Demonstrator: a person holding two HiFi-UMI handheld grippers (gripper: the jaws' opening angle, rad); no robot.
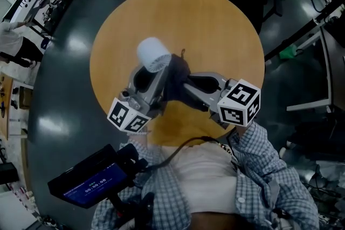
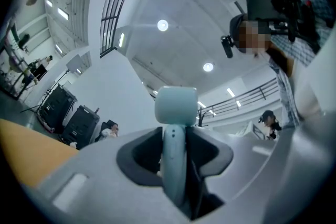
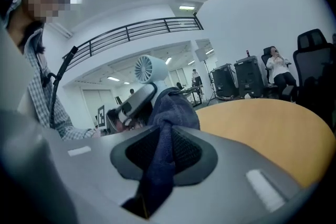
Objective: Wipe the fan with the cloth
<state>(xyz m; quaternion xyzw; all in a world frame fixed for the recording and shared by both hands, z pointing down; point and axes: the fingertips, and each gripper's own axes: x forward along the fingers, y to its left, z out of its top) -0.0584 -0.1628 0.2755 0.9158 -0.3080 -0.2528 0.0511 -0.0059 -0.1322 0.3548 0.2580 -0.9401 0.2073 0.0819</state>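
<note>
Head view: I stand at a round, orange-brown wooden table (image 1: 215, 24) and look down on my two grey grippers. My left gripper (image 1: 150, 74) holds a small, pale blue-green plastic hand fan (image 1: 153, 55). The fan's round head sits over the table top, near the middle and a little toward the left edge. My right gripper (image 1: 180, 83) holds a dark blue, fluffy cloth (image 1: 175, 74). Both grippers reach in from the table edge nearest me, and their tips come close together.

In the left gripper view my jaws are clamped on the fan's thin handle. The handle stands straight up between them, and the head pokes out above the jaw tips. The gripper tips upward, so I see ceiling lights behind the fan.

In the right gripper view my jaws are squeezed on the cloth. One strip of it runs down between them, and the rest bunches up in a soft lump past the tips. That lump sits right beside the fan's handle, just under the head with its round grille. I cannot tell if the cloth presses on the fan or only sits next to it.

The table's far edge curves away on the right of that view. Behind it a person sits in a chair (image 3: 277, 68) next to some big black cases (image 3: 239, 78). In the head view I see my checked shirt (image 1: 269, 169) and a black box with a blue screen (image 1: 89, 183) down by my left side.
</note>
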